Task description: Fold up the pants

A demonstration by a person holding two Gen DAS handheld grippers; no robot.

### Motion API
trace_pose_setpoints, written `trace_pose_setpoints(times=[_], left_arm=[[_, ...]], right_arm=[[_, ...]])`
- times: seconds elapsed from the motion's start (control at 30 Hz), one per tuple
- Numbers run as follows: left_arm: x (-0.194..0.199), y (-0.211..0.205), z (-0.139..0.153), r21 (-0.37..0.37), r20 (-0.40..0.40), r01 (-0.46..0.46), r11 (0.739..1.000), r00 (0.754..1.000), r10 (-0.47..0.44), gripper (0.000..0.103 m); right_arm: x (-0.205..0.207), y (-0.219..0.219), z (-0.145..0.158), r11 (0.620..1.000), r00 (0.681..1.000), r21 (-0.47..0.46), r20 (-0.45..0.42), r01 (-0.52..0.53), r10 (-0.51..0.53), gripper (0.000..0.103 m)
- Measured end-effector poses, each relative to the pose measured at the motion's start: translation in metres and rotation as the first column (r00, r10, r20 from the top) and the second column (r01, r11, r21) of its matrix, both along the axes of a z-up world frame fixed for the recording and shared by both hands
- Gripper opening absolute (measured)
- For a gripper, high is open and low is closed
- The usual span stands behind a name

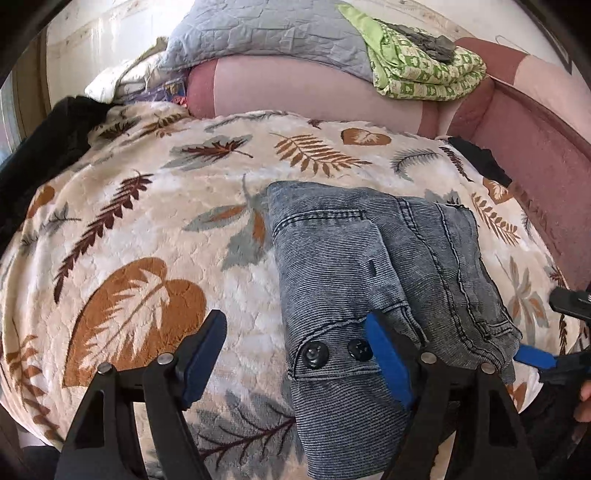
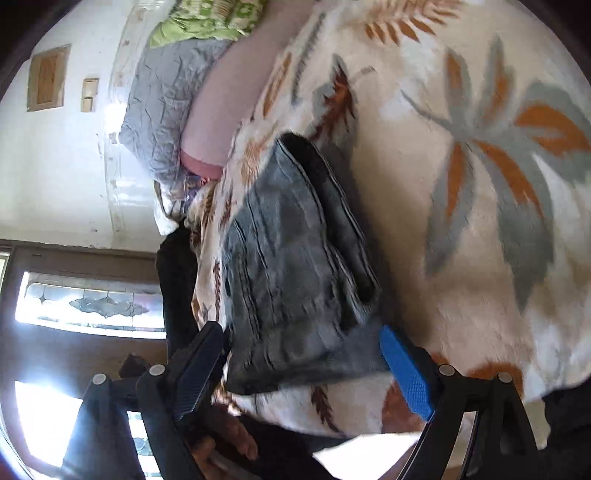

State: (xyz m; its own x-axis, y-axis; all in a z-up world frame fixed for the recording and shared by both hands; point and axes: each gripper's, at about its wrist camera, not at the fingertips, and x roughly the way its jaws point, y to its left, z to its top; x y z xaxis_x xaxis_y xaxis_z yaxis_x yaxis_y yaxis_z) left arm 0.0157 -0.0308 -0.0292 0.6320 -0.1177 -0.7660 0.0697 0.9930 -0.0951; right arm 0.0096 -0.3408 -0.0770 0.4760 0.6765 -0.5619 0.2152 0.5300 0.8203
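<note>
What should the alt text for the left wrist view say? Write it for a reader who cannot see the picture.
Folded grey-blue denim pants lie on a cream leaf-print blanket, waistband buttons toward the camera. The left gripper is open, its blue-padded fingers spread in the foreground, one over the waistband. Behind are a grey quilt and a green patterned cloth on pink bedding.

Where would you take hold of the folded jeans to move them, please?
Grip the buttoned waistband end of the folded jeans, coming from the near edge of the leaf-print blanket. The layers stack thickest there and overhang toward the open left gripper.
</note>
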Motion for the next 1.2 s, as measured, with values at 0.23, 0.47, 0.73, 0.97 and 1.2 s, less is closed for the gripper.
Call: trace_pose_setpoints(times=[0.23, 0.47, 0.73, 0.97, 1.2], left_arm=[[0.013, 0.009, -0.007, -0.057, -0.013, -0.043, 0.997, 0.999, 0.043, 0.087], [0.012, 0.009, -0.002, -0.024, -0.006, -0.047, 0.999, 0.999, 0.047, 0.087], [0.006, 0.012, 0.011, 0.021, 0.022, -0.058, 0.998, 0.998, 0.057, 0.087], [0.004, -0.032, -0.007, 0.348, 0.083, -0.007, 0.938, 0.996, -0.024, 0.088], [0.002, -0.024, -0.008, 0.303, 0.093, -0.03, 0.953, 0.996, 0.002, 0.088]], right_arm=[[0.011, 0.022, 0.002, 0.969, 0.998, -0.241, -0.042, -0.059, 0.05, 0.05], [-0.002, 0.034, 0.044, 0.959, 0.997, -0.276, 0.042, -0.057, 0.071, 0.012], [-0.024, 0.024, 0.007, 0.977, 0.999, -0.214, -0.033, 0.004, -0.011, 0.011], [-0.032, 0.013, 0.023, 0.951, 1.0, -0.307, 0.021, 0.028, -0.023, 0.044], [-0.014, 0.035, 0.077, 0.972, 0.971, -0.233, 0.225, -0.024, 0.078, 0.063]])
